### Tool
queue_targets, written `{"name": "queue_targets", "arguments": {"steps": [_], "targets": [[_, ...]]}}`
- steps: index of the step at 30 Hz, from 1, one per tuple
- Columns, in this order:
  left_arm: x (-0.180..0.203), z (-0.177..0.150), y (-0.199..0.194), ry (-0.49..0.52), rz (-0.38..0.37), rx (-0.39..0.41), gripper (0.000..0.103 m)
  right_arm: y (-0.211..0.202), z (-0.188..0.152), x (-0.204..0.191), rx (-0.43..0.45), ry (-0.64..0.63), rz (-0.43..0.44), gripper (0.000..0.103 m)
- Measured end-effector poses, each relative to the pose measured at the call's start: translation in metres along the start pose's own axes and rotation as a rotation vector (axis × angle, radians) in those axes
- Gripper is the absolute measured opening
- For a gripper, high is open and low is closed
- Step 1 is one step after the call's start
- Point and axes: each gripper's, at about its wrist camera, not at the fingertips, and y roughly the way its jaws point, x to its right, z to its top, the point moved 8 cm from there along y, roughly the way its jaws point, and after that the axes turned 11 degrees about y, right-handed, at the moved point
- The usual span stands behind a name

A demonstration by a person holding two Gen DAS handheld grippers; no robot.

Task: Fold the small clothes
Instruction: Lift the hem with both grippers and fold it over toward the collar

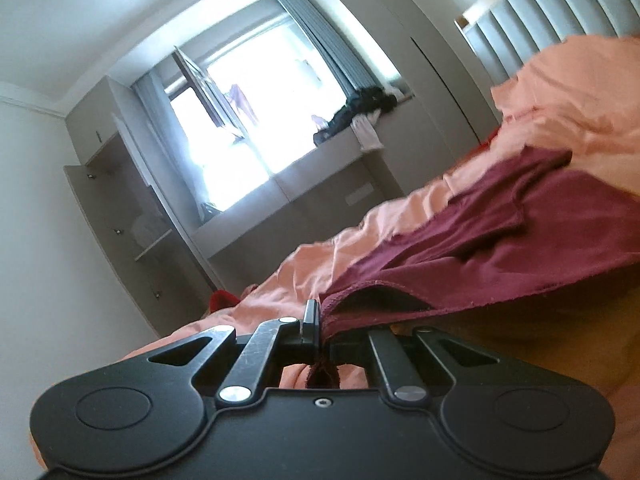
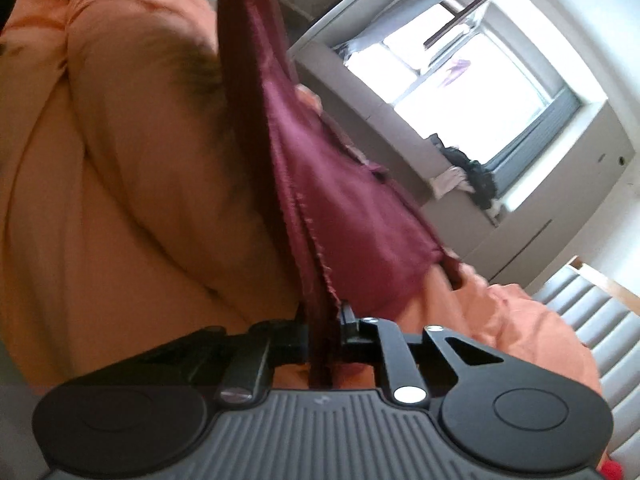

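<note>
A maroon garment [image 1: 520,236] lies across an orange bed sheet [image 1: 580,92] and rises toward the camera. My left gripper [image 1: 322,322] is shut on its near hemmed edge, and a tuft of cloth hangs through behind the jaws. In the right wrist view the same maroon garment [image 2: 344,208] hangs stretched upward from my right gripper [image 2: 324,320], which is shut on a bunched edge of it. The orange sheet [image 2: 120,200] lies behind and to the left of the cloth.
A bright window [image 1: 240,120] with grey curtains stands beyond the bed, with dark clothes [image 1: 360,108] piled on its sill. A grey padded headboard [image 1: 540,12] is at the upper right. An open wardrobe [image 1: 132,216] is on the left. Something red [image 1: 222,300] shows beside the bed.
</note>
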Motion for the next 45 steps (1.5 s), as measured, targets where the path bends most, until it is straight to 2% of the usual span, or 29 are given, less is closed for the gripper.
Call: {"name": "queue_targets", "arguments": {"steps": [5,9,13,17,19,22,28,35,41,45], "targets": [[0.005,0.004,-0.045,-0.04,0.008,0.067,0.003,-0.044,0.018,0.056,0.094,0.036,-0.102,0.006],[0.018,0.013,-0.091,-0.047,-0.046,0.081,0.003,-0.087,0.031,0.098,0.163,0.075,-0.164,0.006],[0.022,0.018,-0.144,-0.038,-0.074,0.084,0.003,-0.132,0.033,0.119,0.19,0.122,-0.143,0.006],[0.018,0.025,-0.177,-0.062,-0.105,0.071,0.003,-0.173,0.033,0.128,0.208,0.118,-0.14,0.006],[0.017,0.032,-0.184,-0.056,-0.113,0.072,0.003,-0.188,0.035,0.128,0.217,0.12,-0.139,0.006],[0.014,0.039,-0.179,-0.064,-0.124,0.072,0.003,-0.187,0.039,0.132,0.226,0.116,-0.143,0.006],[-0.002,0.064,-0.127,-0.05,-0.086,0.074,0.004,-0.139,0.062,0.149,0.28,0.12,-0.169,0.006],[-0.018,0.088,-0.018,-0.078,-0.06,0.023,0.004,-0.045,0.098,0.172,0.295,0.133,-0.178,0.006],[-0.019,0.087,0.098,-0.103,-0.056,-0.078,0.005,0.055,0.114,0.186,0.249,0.138,-0.165,0.007],[-0.012,0.066,0.168,-0.16,-0.085,-0.179,0.005,0.119,0.121,0.182,0.216,0.122,-0.131,0.007]]}}
